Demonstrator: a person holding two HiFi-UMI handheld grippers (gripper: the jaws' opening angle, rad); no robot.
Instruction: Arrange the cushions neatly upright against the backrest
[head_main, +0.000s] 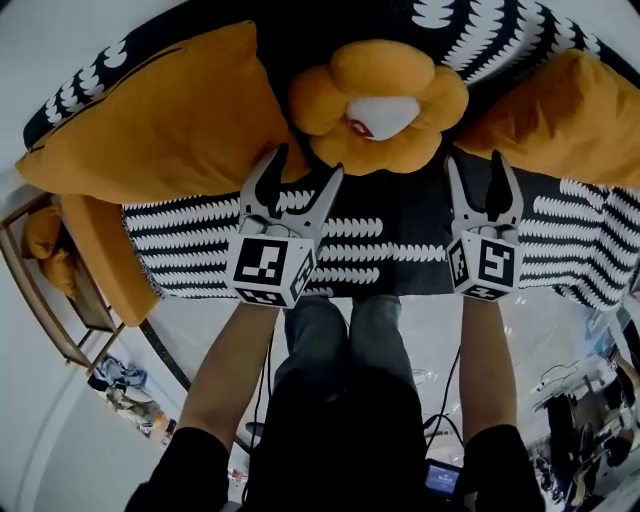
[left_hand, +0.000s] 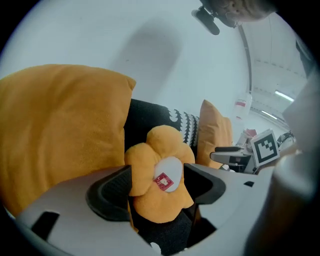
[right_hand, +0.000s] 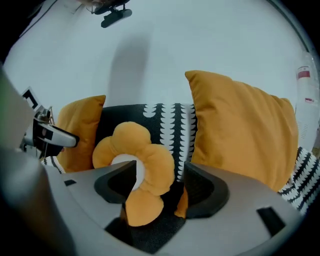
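Nearest are the person's two bare forearms, each hand holding a tool over the front of the sofa seat (head_main: 400, 245) (a black cover with white scalloped rows). The left gripper (head_main: 303, 180) has its jaws spread wide and holds nothing. Its tips come just short of the lower left petals of the flower cushion (head_main: 378, 105), and its own view frames that cushion in the gap. I cannot tell if a tip brushes the fabric. The right gripper (head_main: 473, 178) also stands open and empty, just beside the flower's lower right edge, with one petal showing between its jaws in its own view.

The flower cushion sits mid-sofa, propped up against the backrest (right_hand: 160, 117), its white centre and small red tag facing the person. Beyond and to either side, a large orange left cushion (head_main: 160, 120) and an orange right cushion (head_main: 560, 115) lean on the backrest, each just beside the flower. A pale wall (left_hand: 150, 50) rises behind.
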